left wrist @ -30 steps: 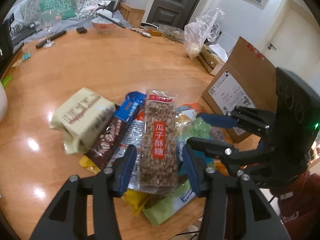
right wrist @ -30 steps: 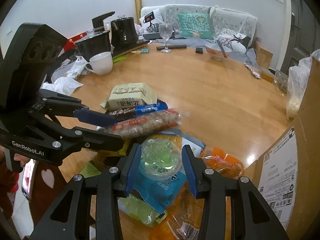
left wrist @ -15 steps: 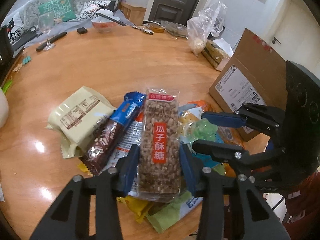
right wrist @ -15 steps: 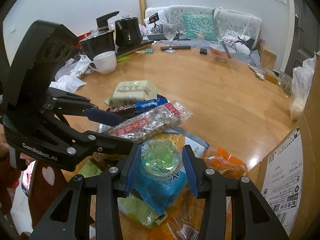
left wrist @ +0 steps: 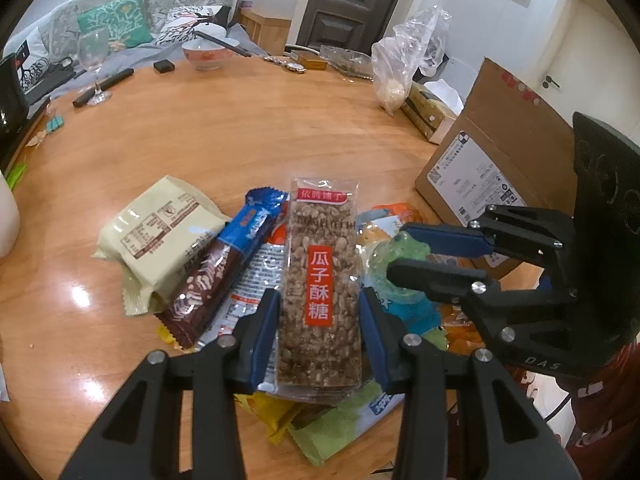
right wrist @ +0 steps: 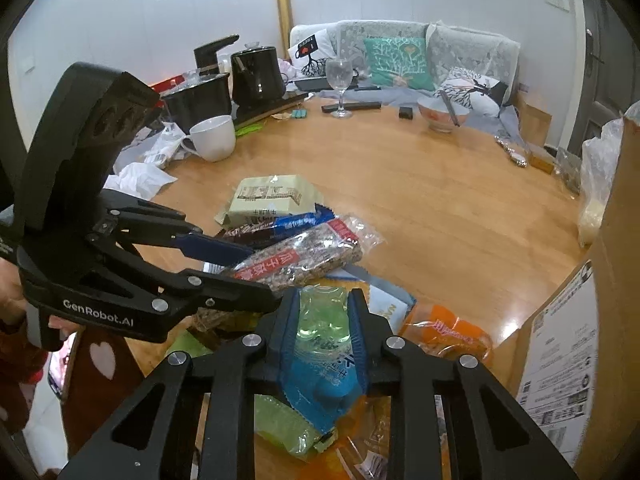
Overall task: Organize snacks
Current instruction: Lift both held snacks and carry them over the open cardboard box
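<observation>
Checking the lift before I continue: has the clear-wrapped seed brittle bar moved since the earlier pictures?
Yes. The clear-wrapped seed brittle bar has shifted slightly right, off the brown-and-blue wrapped bar it overlapped; the left gripper grips it.

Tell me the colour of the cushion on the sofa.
Teal with a pale branching pattern; clearest in the right wrist view.

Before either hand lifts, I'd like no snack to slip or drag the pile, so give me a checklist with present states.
1. Left gripper pads press both sides of the seed brittle bar: ok.
2. Right gripper straddles the green jelly cup, jaws closing: firm hold cannot tell.
3. Bar free of neighbours: not ok, it lies on other wrappers, beside the blue-brown bar.
4. Jelly cup free: not ok, it sits on a blue packet.
5. Cardboard box open to receive snacks: cannot tell.
6. The two grippers apart: ok, but close.
</observation>
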{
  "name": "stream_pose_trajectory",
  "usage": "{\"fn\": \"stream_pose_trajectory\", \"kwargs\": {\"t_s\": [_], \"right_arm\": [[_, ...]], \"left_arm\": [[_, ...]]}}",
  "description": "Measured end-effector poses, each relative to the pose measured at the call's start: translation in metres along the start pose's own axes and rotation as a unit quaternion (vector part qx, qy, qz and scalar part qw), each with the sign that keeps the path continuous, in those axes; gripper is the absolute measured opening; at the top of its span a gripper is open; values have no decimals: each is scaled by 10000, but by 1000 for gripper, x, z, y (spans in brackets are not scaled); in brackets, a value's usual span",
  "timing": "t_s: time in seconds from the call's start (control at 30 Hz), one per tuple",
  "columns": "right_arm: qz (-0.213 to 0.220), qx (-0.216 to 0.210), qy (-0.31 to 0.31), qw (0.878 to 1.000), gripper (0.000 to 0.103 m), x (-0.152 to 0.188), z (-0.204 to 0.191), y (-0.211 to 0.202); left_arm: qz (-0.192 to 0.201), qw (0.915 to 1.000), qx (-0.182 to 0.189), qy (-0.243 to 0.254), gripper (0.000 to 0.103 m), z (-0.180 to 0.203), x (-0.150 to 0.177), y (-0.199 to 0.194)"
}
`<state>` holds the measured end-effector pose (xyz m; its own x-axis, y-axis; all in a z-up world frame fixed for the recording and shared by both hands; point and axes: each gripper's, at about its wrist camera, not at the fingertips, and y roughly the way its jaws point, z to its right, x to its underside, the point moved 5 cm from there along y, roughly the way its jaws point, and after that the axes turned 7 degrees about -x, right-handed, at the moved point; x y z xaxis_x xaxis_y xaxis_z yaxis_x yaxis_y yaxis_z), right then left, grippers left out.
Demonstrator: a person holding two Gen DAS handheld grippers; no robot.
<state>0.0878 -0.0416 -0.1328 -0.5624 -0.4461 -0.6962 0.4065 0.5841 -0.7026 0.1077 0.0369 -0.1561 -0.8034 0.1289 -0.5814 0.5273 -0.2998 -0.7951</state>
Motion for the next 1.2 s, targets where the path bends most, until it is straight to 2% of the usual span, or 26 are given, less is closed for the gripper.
{"fn": "stream_pose_trajectory", "kwargs": {"t_s": [0.3, 0.6, 0.9, 1.2], "right_arm": [[114, -32, 36, 9999, 20, -4, -2, -9], [412, -61, -83, 9991, 20, -22, -16, -45], [903, -4, -253, 9956, 20, -40, -28, -109], [1405, 288, -281, 9893, 20, -47, -8, -188]], "left_arm": [[176, 9998, -35, -66, 38, -3, -5, -15], [559, 9984, -95, -83, 38, 4, -19, -56], [955, 9953, -91, 91, 38, 34, -36, -98], [1268, 9902, -28, 592, 38, 96, -66, -130]]}}
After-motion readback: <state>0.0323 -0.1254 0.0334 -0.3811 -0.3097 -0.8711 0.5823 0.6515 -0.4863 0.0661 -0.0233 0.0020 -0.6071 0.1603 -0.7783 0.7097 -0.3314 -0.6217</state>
